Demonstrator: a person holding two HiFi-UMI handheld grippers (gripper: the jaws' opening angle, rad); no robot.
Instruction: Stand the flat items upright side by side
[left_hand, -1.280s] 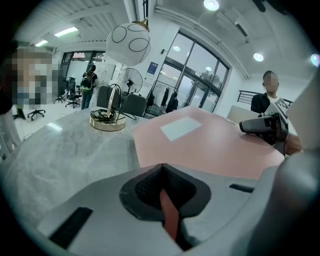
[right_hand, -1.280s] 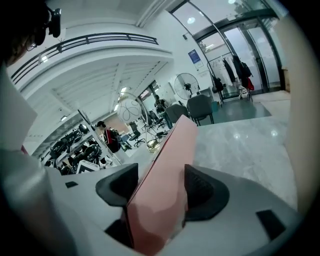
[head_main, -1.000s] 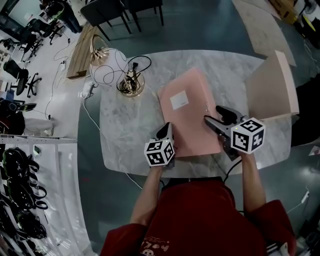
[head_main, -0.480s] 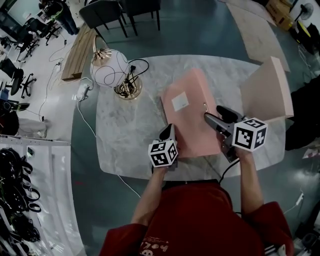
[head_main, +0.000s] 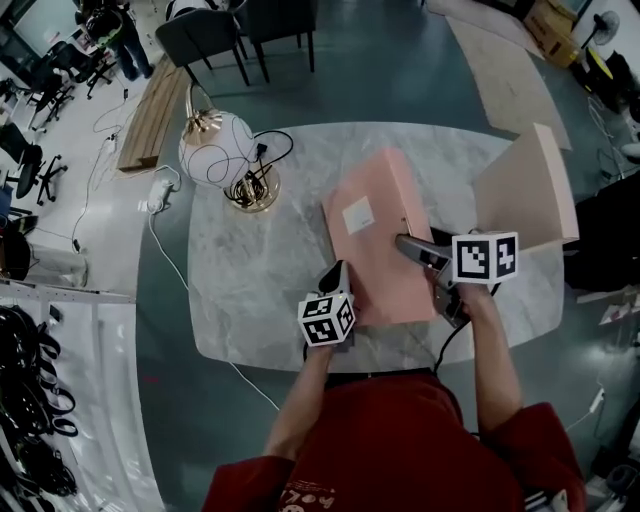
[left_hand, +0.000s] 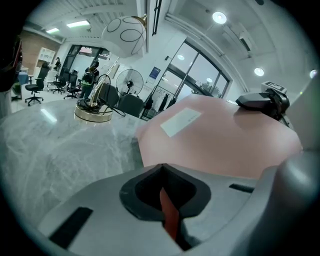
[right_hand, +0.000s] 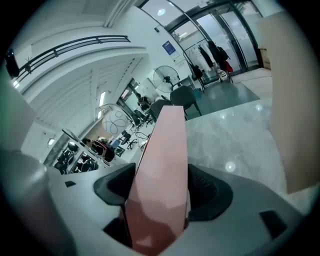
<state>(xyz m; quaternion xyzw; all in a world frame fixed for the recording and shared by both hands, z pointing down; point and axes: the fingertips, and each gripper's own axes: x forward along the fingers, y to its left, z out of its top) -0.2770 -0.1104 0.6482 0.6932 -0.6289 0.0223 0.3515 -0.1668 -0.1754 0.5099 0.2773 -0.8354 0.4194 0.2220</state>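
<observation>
A pink folder (head_main: 368, 232) with a white label rests on the marble table (head_main: 250, 270), its right edge raised. That edge runs between the jaws of my right gripper (head_main: 410, 246), filling the gap in the right gripper view (right_hand: 160, 190). The pads press on it, though the jaws have just been opening wider. At the folder's near-left edge, my left gripper (head_main: 335, 270) is shut. Its own view (left_hand: 162, 172) shows a thin red strip between the jaws; I cannot tell what it is. A second, paler folder (head_main: 527, 188) stands upright to the right.
A globe lamp (head_main: 216, 146) on a brass base (head_main: 256, 187) with a coiled cable stands at the table's far left. The near table edge lies just below both grippers. Chairs and a wooden board are on the floor beyond.
The right gripper has rolled and shifted slightly left, tipping the folder's right edge up so the folder looks narrower from above. The left gripper has stayed at the folder's near-left edge.
</observation>
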